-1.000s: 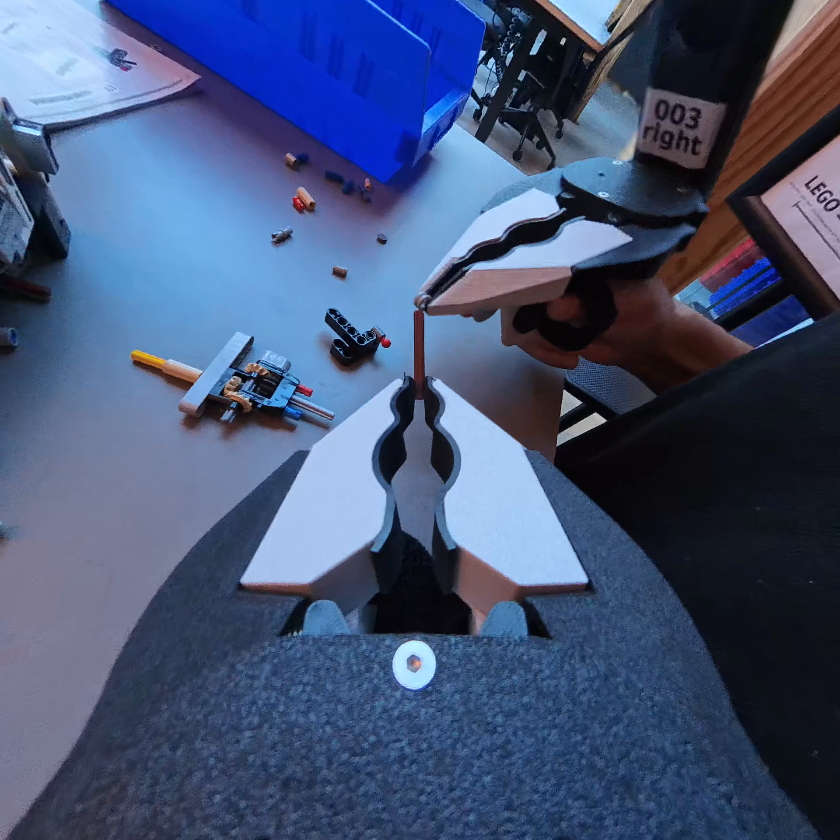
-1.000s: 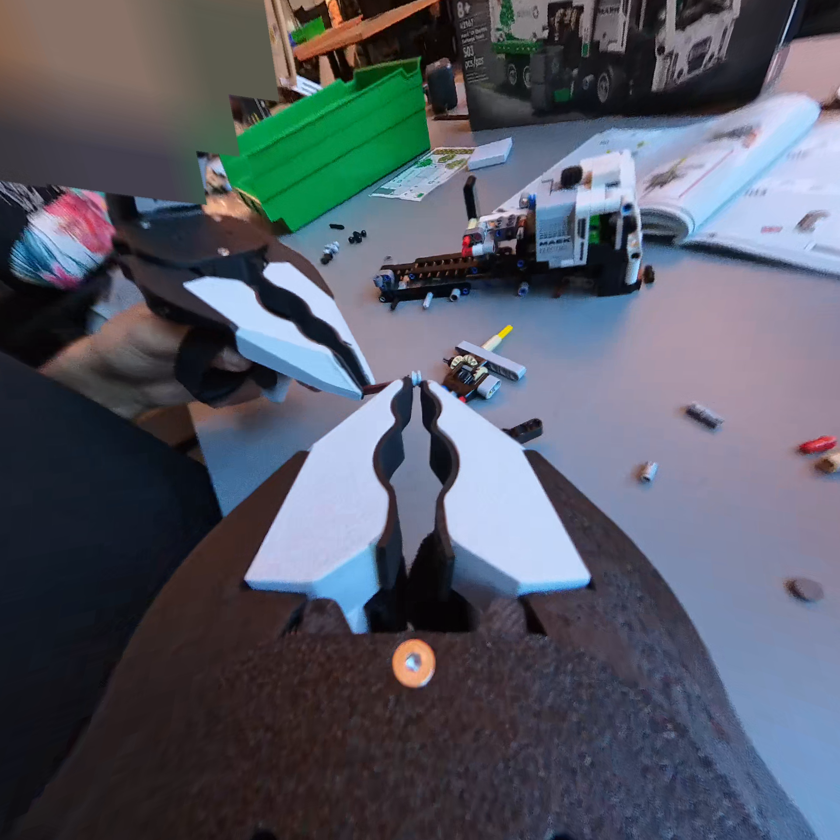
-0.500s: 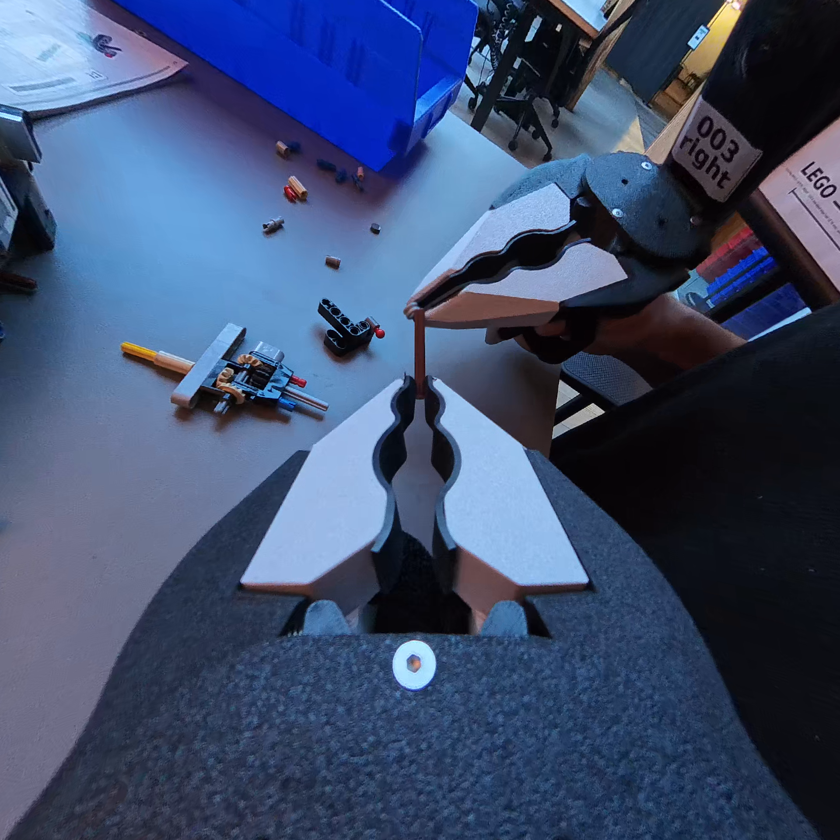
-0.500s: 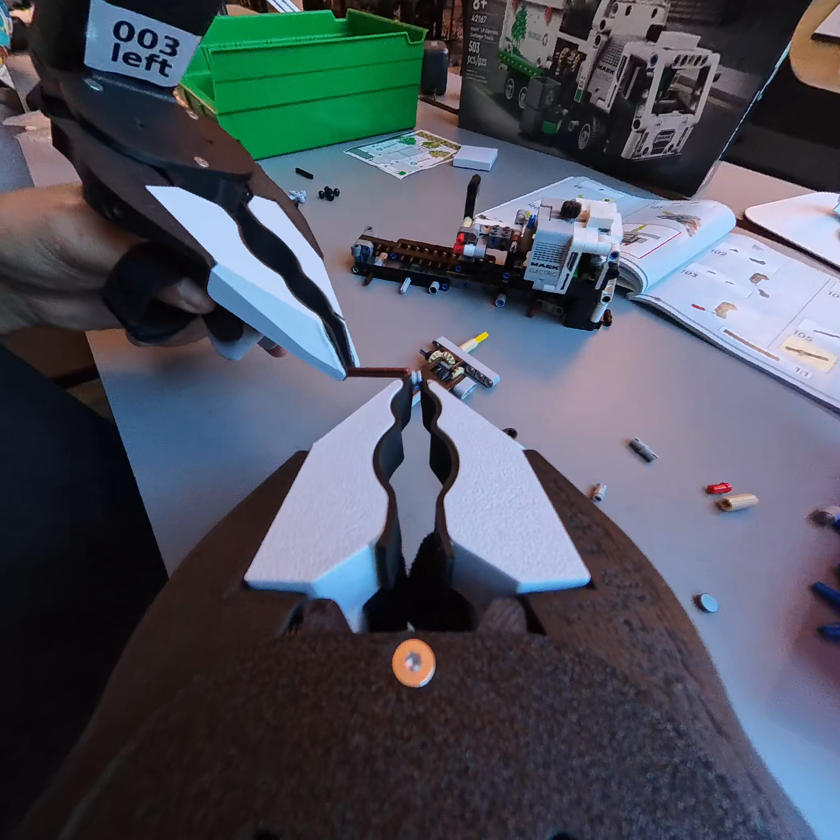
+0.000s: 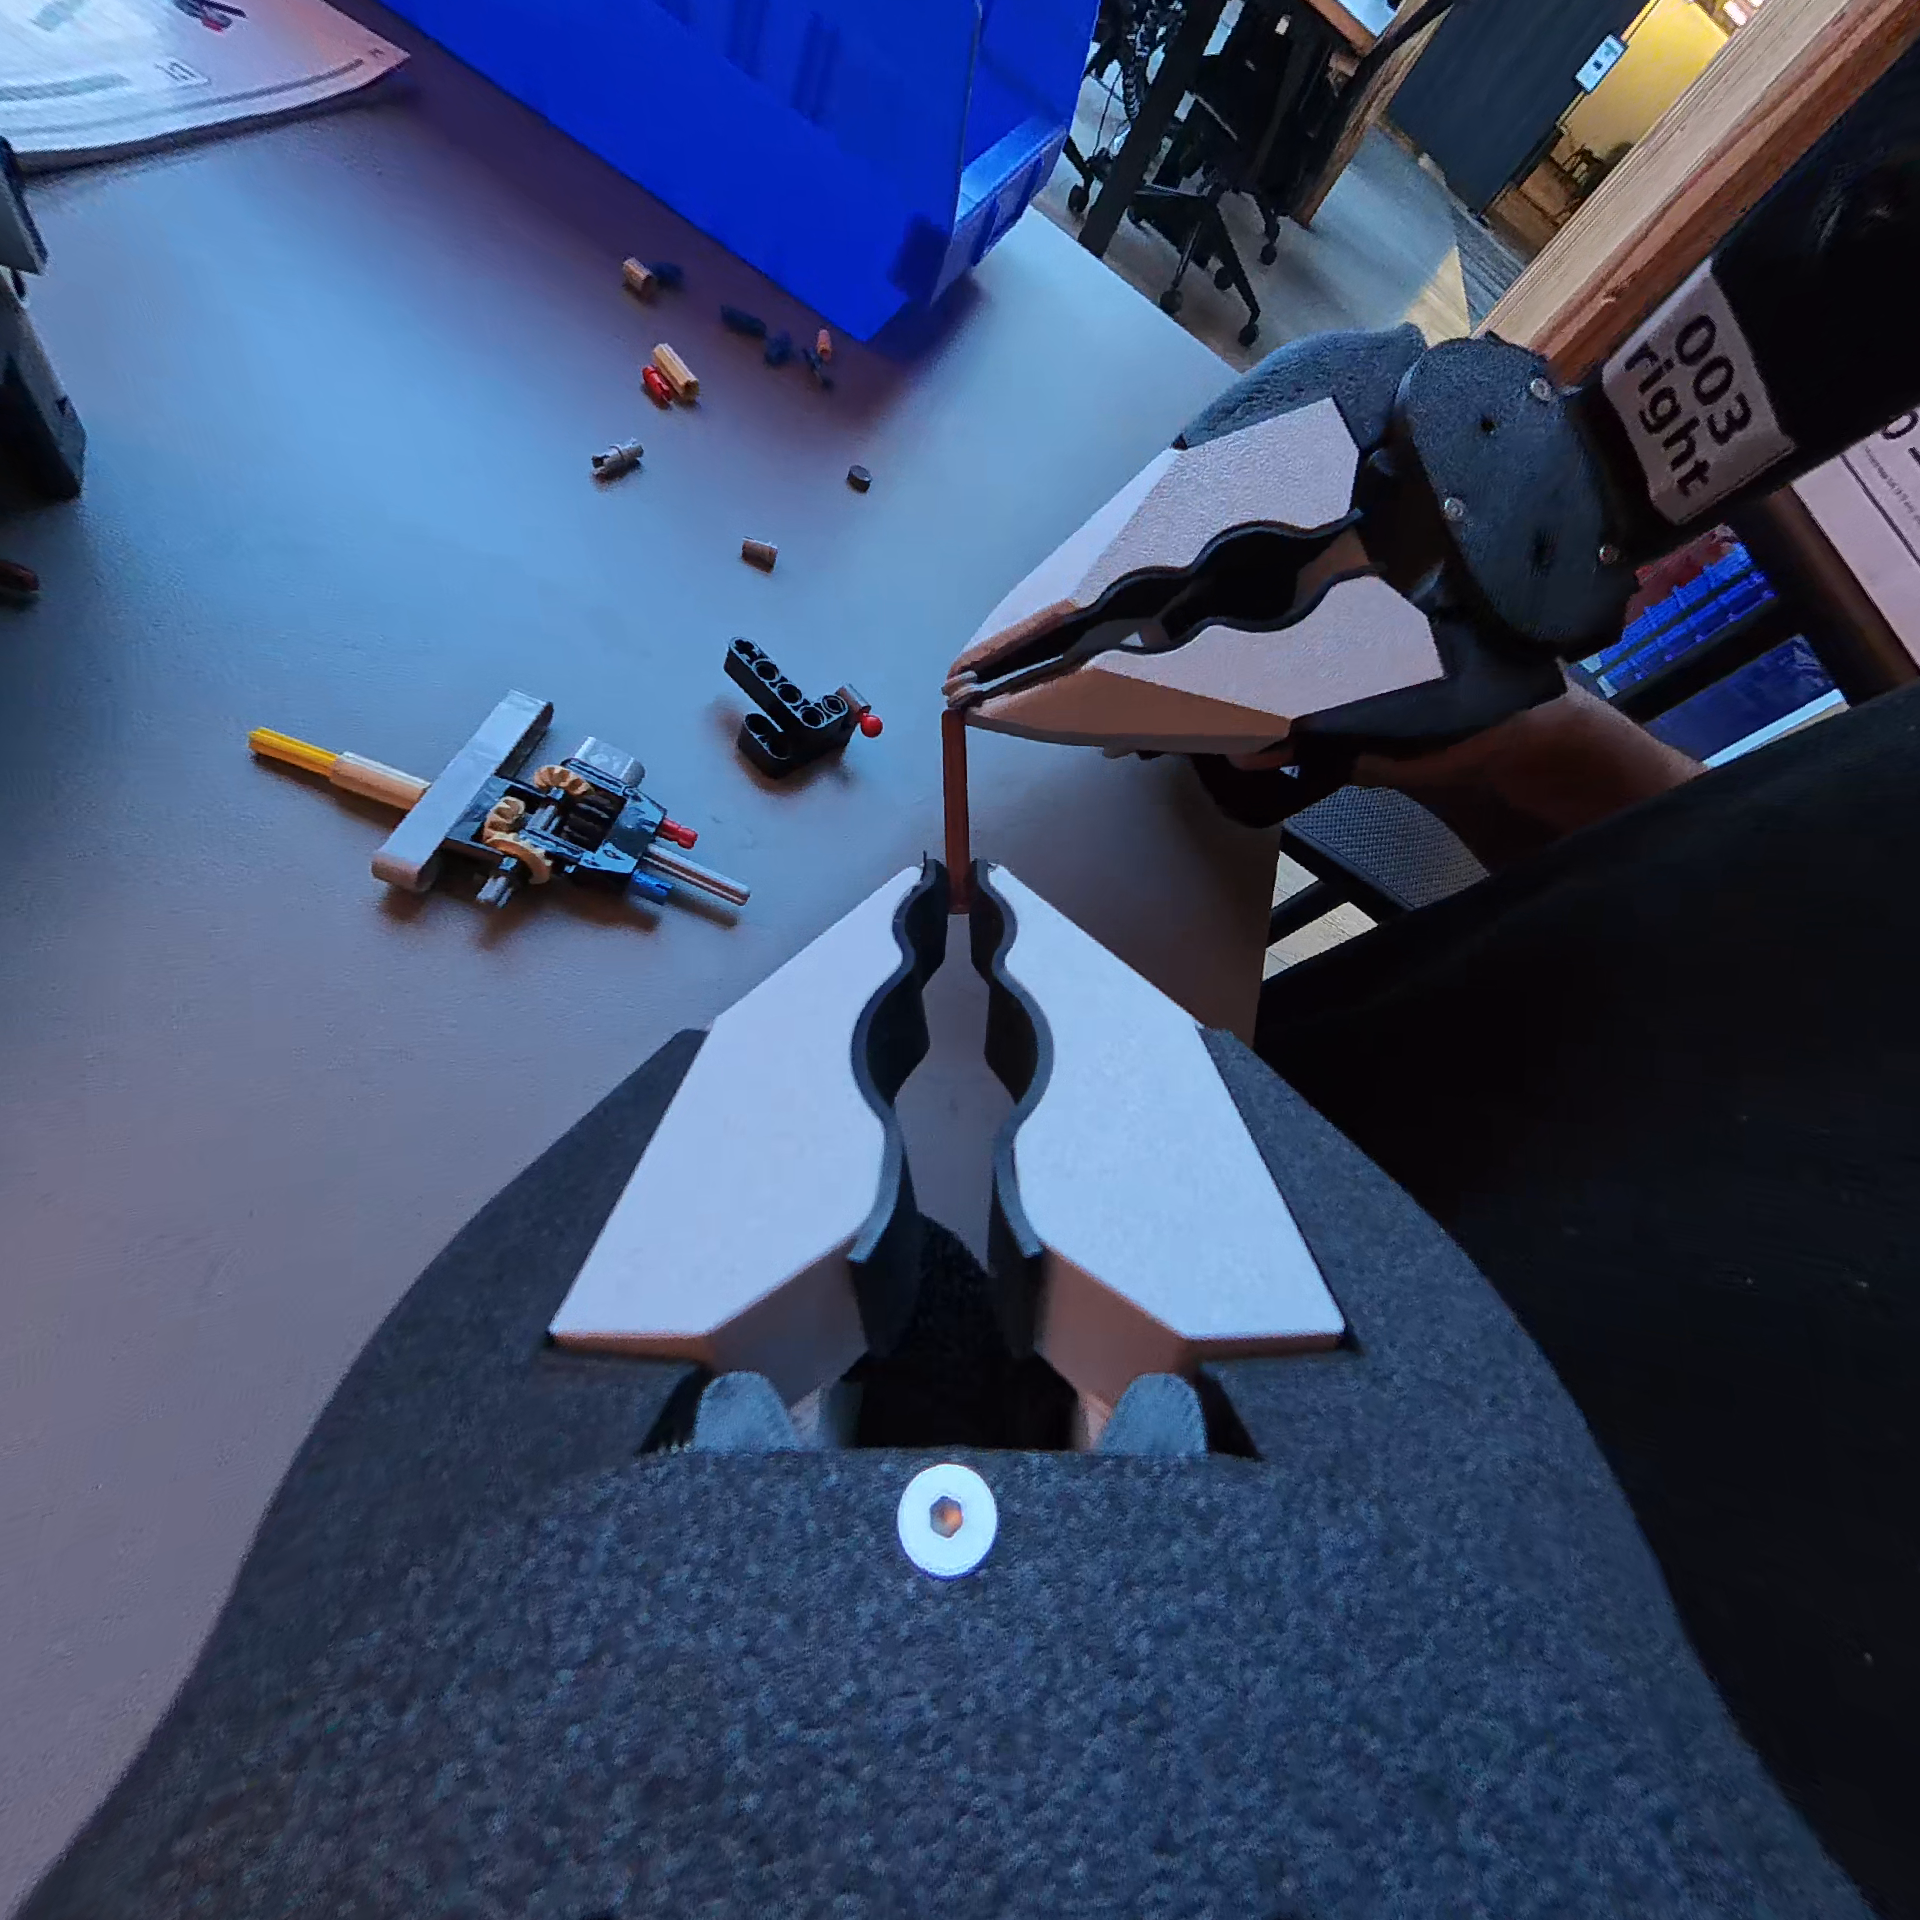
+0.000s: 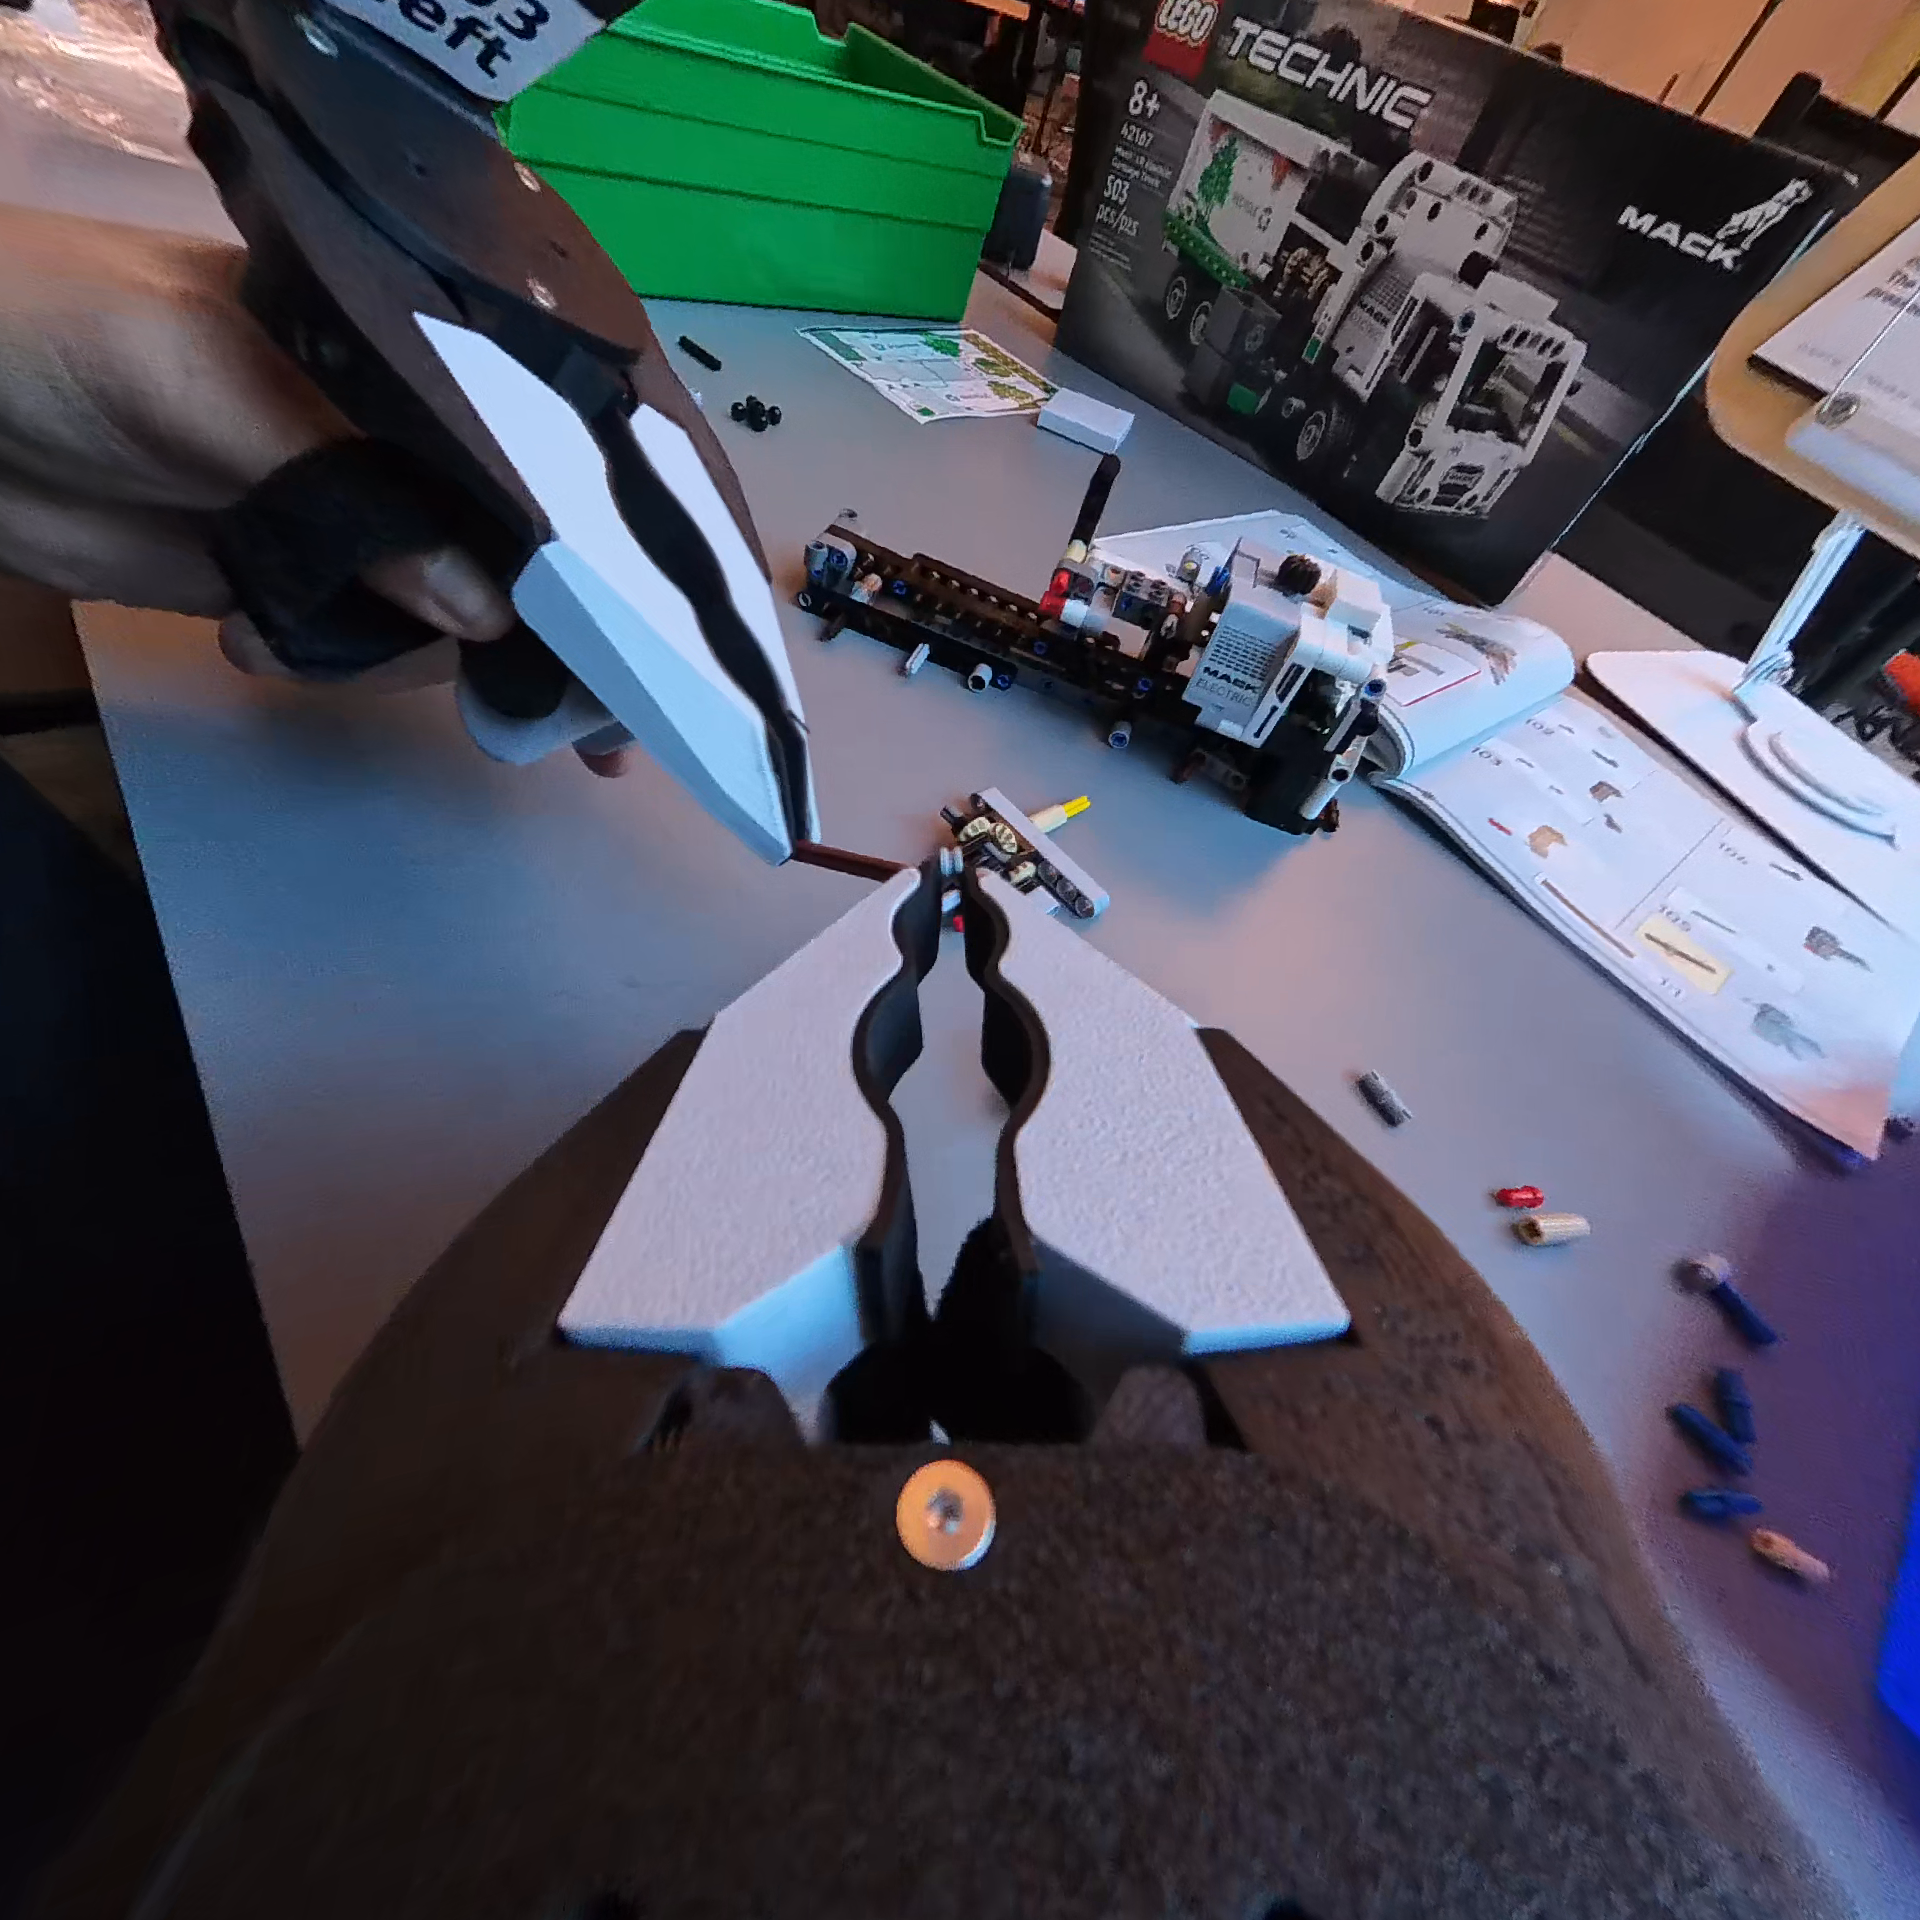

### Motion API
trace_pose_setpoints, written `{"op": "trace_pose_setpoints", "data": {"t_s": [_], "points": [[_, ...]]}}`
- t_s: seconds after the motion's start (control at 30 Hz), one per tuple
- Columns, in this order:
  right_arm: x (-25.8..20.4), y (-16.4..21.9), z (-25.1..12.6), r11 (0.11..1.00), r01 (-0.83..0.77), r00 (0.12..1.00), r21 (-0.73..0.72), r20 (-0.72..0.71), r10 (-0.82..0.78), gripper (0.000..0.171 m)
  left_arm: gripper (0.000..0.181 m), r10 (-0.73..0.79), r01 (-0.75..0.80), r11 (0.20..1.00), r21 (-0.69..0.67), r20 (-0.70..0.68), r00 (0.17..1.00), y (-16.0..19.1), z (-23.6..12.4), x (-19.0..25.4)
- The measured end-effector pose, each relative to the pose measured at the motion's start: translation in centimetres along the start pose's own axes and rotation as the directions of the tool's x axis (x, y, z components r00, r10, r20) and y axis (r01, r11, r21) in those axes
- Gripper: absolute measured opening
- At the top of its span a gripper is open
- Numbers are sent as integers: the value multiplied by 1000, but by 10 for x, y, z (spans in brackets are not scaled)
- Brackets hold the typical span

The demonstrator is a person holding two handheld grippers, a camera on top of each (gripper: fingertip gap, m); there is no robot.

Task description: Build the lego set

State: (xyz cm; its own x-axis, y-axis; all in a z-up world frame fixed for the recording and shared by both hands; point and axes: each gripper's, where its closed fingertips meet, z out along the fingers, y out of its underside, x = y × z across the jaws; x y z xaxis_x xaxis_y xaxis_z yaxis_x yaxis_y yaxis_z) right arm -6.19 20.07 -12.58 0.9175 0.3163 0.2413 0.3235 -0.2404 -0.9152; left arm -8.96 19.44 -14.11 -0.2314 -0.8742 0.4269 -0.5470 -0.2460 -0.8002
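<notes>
My left gripper (image 5: 956, 883) is shut on the lower end of a thin brown axle (image 5: 956, 800), held in the air above the table's near edge. My right gripper (image 6: 945, 878) is shut on a small grey piece (image 6: 948, 862) at the axle's other end. In the left wrist view the right gripper (image 5: 961, 694) comes in from the right and meets the axle's top. In the right wrist view the left gripper (image 6: 800, 836) comes in from the upper left with the axle (image 6: 847, 859). A small gear sub-assembly (image 5: 540, 810) with a yellow axle lies on the table.
A part-built white truck on a dark chassis (image 6: 1143, 644) stands beside an open instruction booklet (image 6: 1662, 883) and the set's box (image 6: 1403, 260). A green bin (image 6: 779, 177) stands at the back and a blue bin (image 5: 779, 125) at the far side. A black angled beam (image 5: 795, 707) and loose pins (image 5: 670, 374) lie about. Left and right tips are no more than a few centimetres apart.
Both grippers have stayed shut, joined at the axle. The right gripper has swung down to a flatter angle, and the left gripper has tilted more upright in the right wrist view.
</notes>
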Motion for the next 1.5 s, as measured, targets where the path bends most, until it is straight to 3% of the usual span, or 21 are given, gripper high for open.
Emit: {"op": "trace_pose_setpoints", "data": {"t_s": [0.77, 1.0, 1.13, 1.37, 1.5], "points": [[-8, 12, -1, 999, 15, 998, -44, 54, -12, 3, 1, 84, -84, 996, -30, 21, 996, 5, -4, 1], [-11, 23, 1, 977, -134, 984, -165, 93, 151, 2, 1, 107, -103, 991, -80, 53, 993, 17, -7, -7], [-27, 50, 3, 902, -176, 962, -394, 126, 243, 3, 1, 188, -167, 971, -170, 113, 976, 32, -9, -15], [-31, 58, 8, 890, -176, 964, -420, 112, 243, 3, 2, 298, -262, 937, -231, 137, 945, 43, -13, -17], [-29, 57, 11, 901, -152, 972, -407, 104, 211, 7, 2, 313, -290, 946, -148, 167, 935, 30, -17, -19]]}}
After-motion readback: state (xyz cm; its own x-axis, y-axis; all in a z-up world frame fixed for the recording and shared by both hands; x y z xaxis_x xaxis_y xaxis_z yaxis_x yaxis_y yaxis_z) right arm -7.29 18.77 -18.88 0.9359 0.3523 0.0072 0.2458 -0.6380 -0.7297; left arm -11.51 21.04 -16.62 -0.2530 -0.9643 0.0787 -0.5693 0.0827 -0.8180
